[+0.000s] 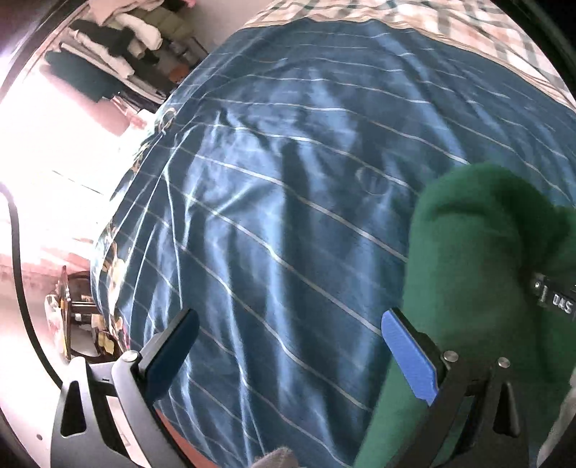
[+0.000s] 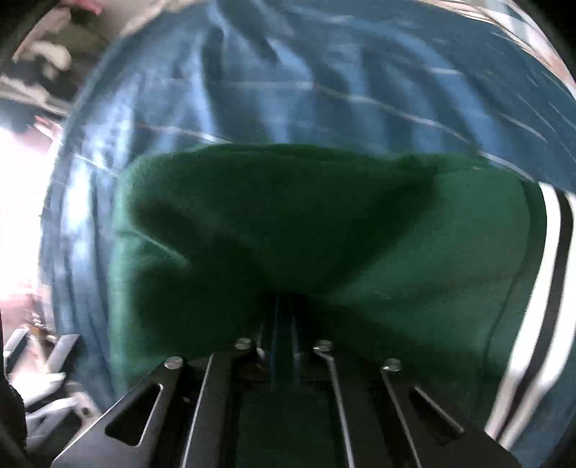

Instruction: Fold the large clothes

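From my left wrist camera I see the left gripper with its jaws spread wide and nothing between them, only the blue striped bedsheet below; its blue-padded right finger sits just beside the green garment, and I cannot tell whether it touches the cloth. That garment is bunched at the right of this view, lifted in a soft hump above the bed, and a black piece marked with pale letters shows against it near the right edge. At the far end of the bed lies a plaid cover, and off the bed's left side there is a heap of clothes, with bright glare lower on that side. From my right wrist camera, which is blurred, the right gripper has its jaws closed together on a fold of the green garment, which drapes out ahead of the fingers across the bedsheet. White and black stripes run along the garment's right edge
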